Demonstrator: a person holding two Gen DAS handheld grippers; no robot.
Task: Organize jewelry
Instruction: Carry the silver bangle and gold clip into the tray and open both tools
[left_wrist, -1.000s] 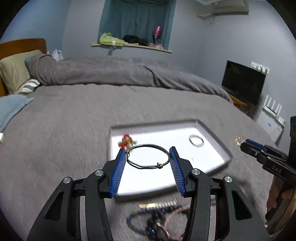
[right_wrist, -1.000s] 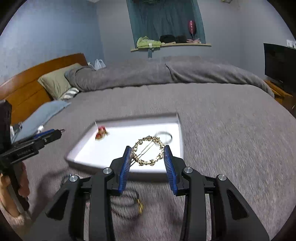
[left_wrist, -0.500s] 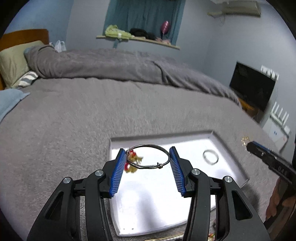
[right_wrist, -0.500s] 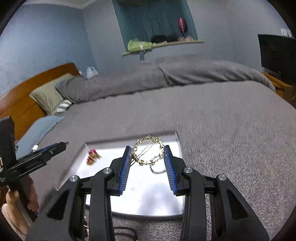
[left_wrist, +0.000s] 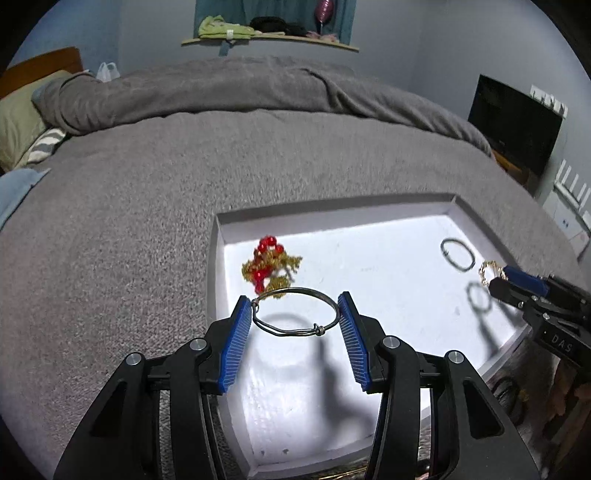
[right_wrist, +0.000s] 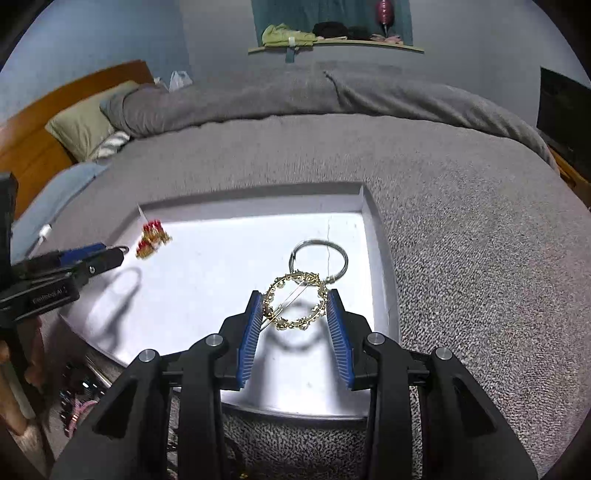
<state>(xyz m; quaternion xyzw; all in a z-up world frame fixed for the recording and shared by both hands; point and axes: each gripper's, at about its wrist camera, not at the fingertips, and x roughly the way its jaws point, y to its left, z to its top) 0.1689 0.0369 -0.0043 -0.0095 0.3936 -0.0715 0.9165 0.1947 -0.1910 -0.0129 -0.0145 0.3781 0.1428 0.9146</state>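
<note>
My left gripper (left_wrist: 294, 314) is shut on a thin silver wire bangle (left_wrist: 295, 330) and holds it over the near left part of a white tray (left_wrist: 332, 210). My right gripper (right_wrist: 295, 306) is shut on an ornate gold ring-shaped piece (right_wrist: 295, 325) and holds it above the tray's (right_wrist: 258, 197) right half. In the tray lie a red and gold beaded ornament (left_wrist: 269, 264) and a silver bangle (right_wrist: 317, 256). The right gripper also shows at the right edge of the left wrist view (left_wrist: 491, 275), and the left gripper at the left of the right wrist view (right_wrist: 123, 253).
The tray lies on a grey bedspread (left_wrist: 129, 206). More jewelry, dark beads and pink cord (right_wrist: 77, 406), lies on the bed in front of the tray. Pillows (right_wrist: 81, 129) and a wooden headboard are at far left. A TV (left_wrist: 513, 125) stands at right.
Both grippers have moved forward and down over the tray with their pieces still held. The tray now looks larger and closer in both views.
</note>
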